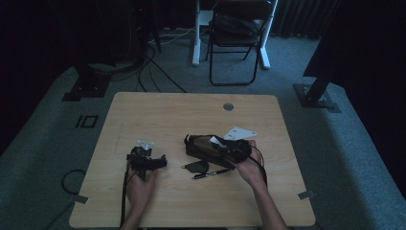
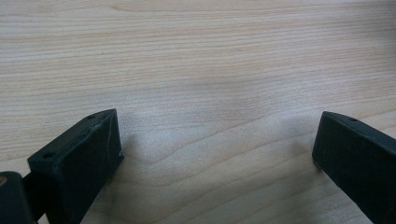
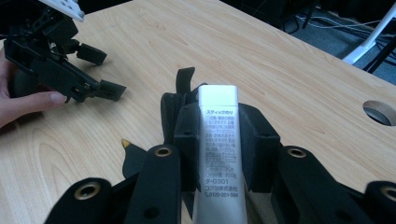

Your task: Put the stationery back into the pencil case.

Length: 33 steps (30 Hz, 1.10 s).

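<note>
My right gripper (image 3: 218, 140) is shut on a white glue stick (image 3: 217, 116) with printed lettering, its pads pressing both sides of the tube. The stick's end sits at the mouth of a black pouch (image 3: 169, 108), which lies at the table's middle (image 1: 203, 146). In the high view the right gripper (image 1: 224, 145) hovers over that pouch. My left gripper (image 2: 215, 144) rests open on bare wood with nothing between its jaws. It lies left of the pouch (image 1: 160, 162), held by a hand, and shows in the right gripper view too (image 3: 102, 72).
A black pen (image 1: 213, 173) and a small dark item (image 1: 196, 166) lie just in front of the pouch. The wooden table (image 1: 191, 115) has a round cable hole (image 1: 228, 106) near its far edge. A folding chair (image 1: 237, 28) and floor cables stand beyond.
</note>
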Available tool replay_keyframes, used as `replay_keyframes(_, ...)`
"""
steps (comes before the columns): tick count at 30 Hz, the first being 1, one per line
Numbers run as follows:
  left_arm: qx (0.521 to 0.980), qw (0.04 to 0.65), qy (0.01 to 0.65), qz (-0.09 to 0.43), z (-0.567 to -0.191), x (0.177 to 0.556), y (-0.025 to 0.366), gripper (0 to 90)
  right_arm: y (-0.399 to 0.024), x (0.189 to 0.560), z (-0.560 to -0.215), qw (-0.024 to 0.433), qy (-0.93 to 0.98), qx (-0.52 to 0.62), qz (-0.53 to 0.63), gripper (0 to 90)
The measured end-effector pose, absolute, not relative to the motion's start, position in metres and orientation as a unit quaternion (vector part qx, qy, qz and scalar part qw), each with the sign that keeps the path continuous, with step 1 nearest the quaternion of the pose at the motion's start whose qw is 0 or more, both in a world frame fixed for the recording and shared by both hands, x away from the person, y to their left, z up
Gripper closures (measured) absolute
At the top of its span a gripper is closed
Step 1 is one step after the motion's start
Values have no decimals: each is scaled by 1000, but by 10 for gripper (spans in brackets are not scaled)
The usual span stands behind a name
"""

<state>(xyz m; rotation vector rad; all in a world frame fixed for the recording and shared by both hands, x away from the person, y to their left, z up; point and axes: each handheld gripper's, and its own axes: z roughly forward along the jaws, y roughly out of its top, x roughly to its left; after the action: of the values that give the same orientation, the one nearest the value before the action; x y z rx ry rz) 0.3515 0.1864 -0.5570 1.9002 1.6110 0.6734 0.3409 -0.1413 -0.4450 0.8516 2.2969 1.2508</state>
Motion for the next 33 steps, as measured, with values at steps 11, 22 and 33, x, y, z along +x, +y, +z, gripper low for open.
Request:
replay_keyframes(11,707,277,600,251,-557,351,186,15,-139,349,-450,190,820,309,442,713)
replay_keyframes(22,708,277,600,251,-557,351,186,15,-137,359,-455,184,822,314,439,713)
replay_keyframes(33,707,278,600,252,-557,352,186,15,-133,368,-460,183,824,313,434,713)
